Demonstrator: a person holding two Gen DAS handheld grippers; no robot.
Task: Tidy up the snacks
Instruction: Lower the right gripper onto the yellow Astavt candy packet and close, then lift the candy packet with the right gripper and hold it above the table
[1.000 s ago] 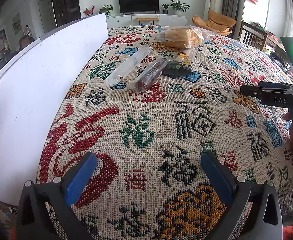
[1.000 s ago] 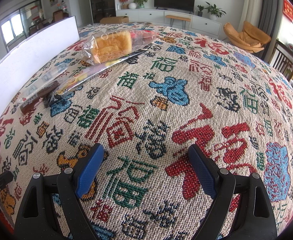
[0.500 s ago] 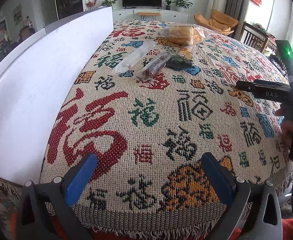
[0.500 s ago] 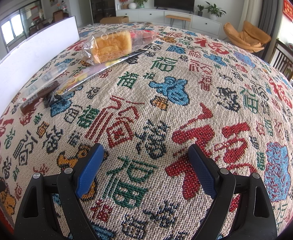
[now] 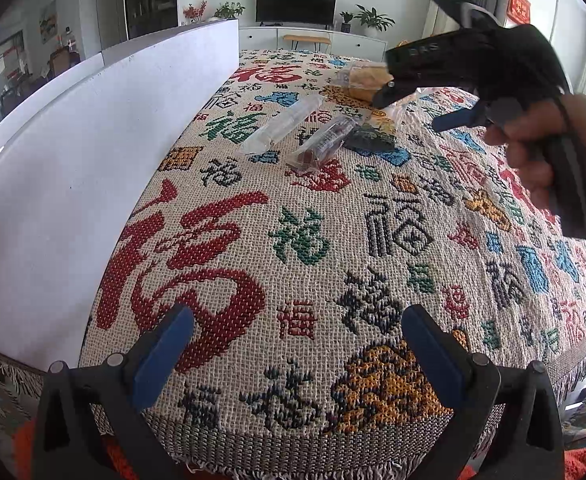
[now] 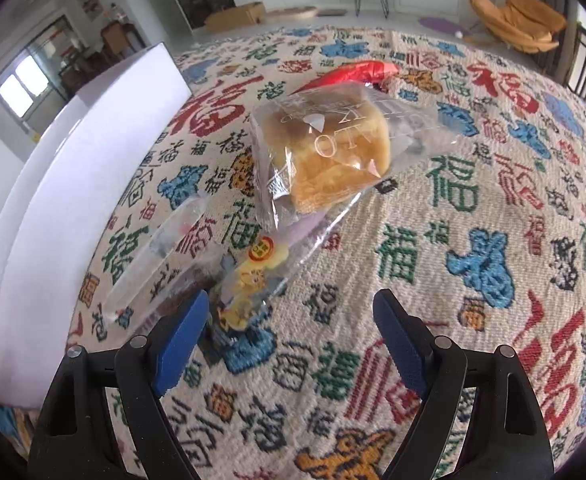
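Note:
Several snacks lie on the patterned tablecloth (image 6: 433,240). A bagged bread loaf (image 6: 325,152) lies just ahead of my right gripper (image 6: 289,332), which is open and empty above the cloth. A flat packet with yellow print (image 6: 249,280) sits by its left finger. A clear packet (image 6: 161,248) and a red packet (image 6: 357,72) lie nearby. My left gripper (image 5: 293,348) is open and empty at the table's near edge. In its view lie the clear packet (image 5: 285,124), a dark brown packet (image 5: 325,140) and the bread (image 5: 365,80), partly hidden by the right gripper body (image 5: 473,64).
A white board (image 5: 93,140) stands along the left side of the table; it also shows in the right wrist view (image 6: 73,184). Beyond the table are a TV cabinet (image 5: 313,40), an orange chair (image 6: 517,20) and wooden chairs at the right.
My right gripper has moved forward and left over the table, close to the bread and flat packet. My left gripper has drawn back toward the table's near edge.

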